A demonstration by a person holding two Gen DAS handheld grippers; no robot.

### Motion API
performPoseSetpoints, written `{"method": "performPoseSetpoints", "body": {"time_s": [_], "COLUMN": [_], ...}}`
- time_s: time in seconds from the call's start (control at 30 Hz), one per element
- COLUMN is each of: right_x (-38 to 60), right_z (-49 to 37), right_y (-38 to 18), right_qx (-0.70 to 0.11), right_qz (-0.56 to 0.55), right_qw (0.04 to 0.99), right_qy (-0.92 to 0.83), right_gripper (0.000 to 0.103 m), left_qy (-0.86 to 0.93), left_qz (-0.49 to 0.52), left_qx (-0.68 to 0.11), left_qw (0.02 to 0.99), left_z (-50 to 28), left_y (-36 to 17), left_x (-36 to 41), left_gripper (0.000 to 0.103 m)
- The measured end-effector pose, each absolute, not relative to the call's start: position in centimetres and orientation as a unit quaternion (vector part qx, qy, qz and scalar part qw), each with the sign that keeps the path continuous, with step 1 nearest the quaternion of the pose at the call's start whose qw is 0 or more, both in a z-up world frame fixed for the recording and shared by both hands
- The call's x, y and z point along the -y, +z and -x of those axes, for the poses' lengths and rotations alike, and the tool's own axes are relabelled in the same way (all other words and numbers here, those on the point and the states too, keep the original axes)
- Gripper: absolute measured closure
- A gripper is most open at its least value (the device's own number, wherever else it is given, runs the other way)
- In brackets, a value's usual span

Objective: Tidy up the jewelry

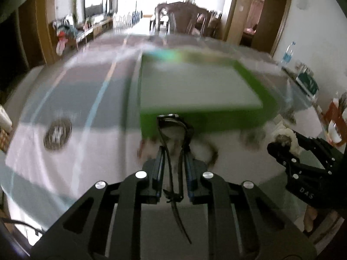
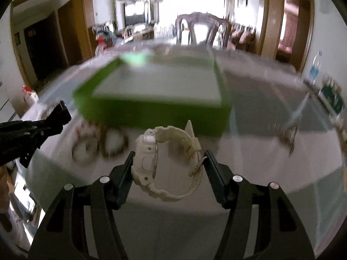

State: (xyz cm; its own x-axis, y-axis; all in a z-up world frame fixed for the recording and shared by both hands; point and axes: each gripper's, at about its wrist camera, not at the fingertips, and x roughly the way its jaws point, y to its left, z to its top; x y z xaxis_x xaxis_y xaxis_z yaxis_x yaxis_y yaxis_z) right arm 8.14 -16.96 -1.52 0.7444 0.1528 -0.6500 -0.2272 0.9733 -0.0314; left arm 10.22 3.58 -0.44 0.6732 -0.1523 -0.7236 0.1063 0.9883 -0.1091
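Left gripper [image 1: 172, 151] pinches thin black glasses [image 1: 173, 127]; right gripper [image 2: 169, 159] clasps chunky cream watch [image 2: 164, 162].

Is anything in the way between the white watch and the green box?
Nothing visible blocks it. The white watch is held in the right tool, and the green box sits straight ahead with open air between them. Two bracelets lie on the table to the left, out of the path.

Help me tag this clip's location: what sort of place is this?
Most likely a home's open dining and living area. A carved wooden dining chair stands behind the table, a television sits against the far wall, and a doorway opens to another room.
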Motion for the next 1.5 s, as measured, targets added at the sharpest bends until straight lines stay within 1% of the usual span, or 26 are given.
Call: {"method": "performPoseSetpoints", "body": {"time_s": [0.07,0.17,0.3,0.37,0.47,0.53,0.57,0.6,0.63,0.67,0.77,0.87,1.03,1.13,1.2,1.27,1.4,1.5], "right_x": [16.7,16.3,15.4,15.0,15.2,15.6,15.9,16.4,16.8,17.6,19.7,21.2,21.6,21.5,20.9,20.0,18.4,17.3], "right_z": [-9.9,-13.6,-18.1,-20.2,-21.5,-21.0,-20.4,-19.6,-18.9,-17.6,-13.7,-11.1,-12.0,-13.0,-13.7,-13.7,-12.5,-11.4], "right_y": [0.4,1.9,0.6,-0.9,-2.3,-2.4,-2.3,-2.1,-1.7,-1.4,-1.3,-2.9,-6.1,-6.7,-7.2,-8.0,-8.1,-8.7], "right_qx": [-0.322,-0.317,-0.346,-0.372,-0.388,-0.387,-0.383,-0.378,-0.372,-0.364,-0.353,-0.351,-0.396,-0.405,-0.415,-0.429,-0.428,-0.450], "right_qz": [0.052,0.036,0.046,0.043,0.034,0.024,0.018,0.012,0.006,0.000,-0.010,-0.015,-0.010,-0.030,-0.017,-0.001,0.018,0.027], "right_qw": [0.940,0.943,0.933,0.924,0.918,0.919,0.920,0.922,0.925,0.928,0.933,0.935,0.918,0.914,0.910,0.903,0.903,0.890], "right_qy": [0.097,0.099,0.084,0.079,0.071,0.073,0.076,0.080,0.083,0.081,0.069,0.044,0.018,0.007,-0.002,0.006,0.029,0.072], "right_gripper": [0.041,0.040,0.040,0.040,0.038,0.033,0.031,0.029,0.025,0.024,0.023,0.023,0.024,0.029,0.034,0.043,0.044,0.044], "left_qy": [-0.071,-0.058,-0.044,-0.046,-0.051,-0.054,-0.055,-0.053,-0.052,-0.049,-0.026,-0.014,-0.003,-0.001,-0.004,-0.008,-0.006,-0.010], "left_qz": [0.024,0.013,0.004,0.008,0.011,0.008,0.007,0.007,0.010,0.012,0.017,0.029,0.007,0.010,0.008,0.005,0.005,0.005], "left_qx": [-0.381,-0.362,-0.378,-0.396,-0.409,-0.403,-0.402,-0.400,-0.396,-0.392,-0.379,-0.377,-0.400,-0.403,-0.404,-0.406,-0.414,-0.415], "left_qw": [0.921,0.930,0.925,0.917,0.911,0.913,0.914,0.915,0.917,0.919,0.925,0.926,0.916,0.915,0.915,0.914,0.910,0.910], "left_z": [-11.7,-14.6,-19.1,-20.7,-22.0,-21.7,-21.5,-20.8,-20.0,-19.1,-15.0,-11.7,-11.3,-11.2,-11.0,-10.8,-10.7,-10.6], "left_y": [1.3,3.0,2.3,1.4,-0.2,-0.8,-0.8,-0.7,-0.7,-0.6,-1.0,-2.8,-5.0,-5.4,-5.7,-6.1,-6.7,-6.8], "left_x": [-3.0,-2.2,-1.2,-1.0,-0.6,-0.5,-0.4,-0.5,-0.7,-0.9,-1.6,-2.1,-1.4,-1.5,-1.6,-1.6,-1.7,-1.5], "left_gripper": [0.085,0.085,0.084,0.082,0.071,0.061,0.053,0.046,0.045,0.043,0.036,0.034,0.034,0.031,0.030,0.029,0.029,0.028]}}
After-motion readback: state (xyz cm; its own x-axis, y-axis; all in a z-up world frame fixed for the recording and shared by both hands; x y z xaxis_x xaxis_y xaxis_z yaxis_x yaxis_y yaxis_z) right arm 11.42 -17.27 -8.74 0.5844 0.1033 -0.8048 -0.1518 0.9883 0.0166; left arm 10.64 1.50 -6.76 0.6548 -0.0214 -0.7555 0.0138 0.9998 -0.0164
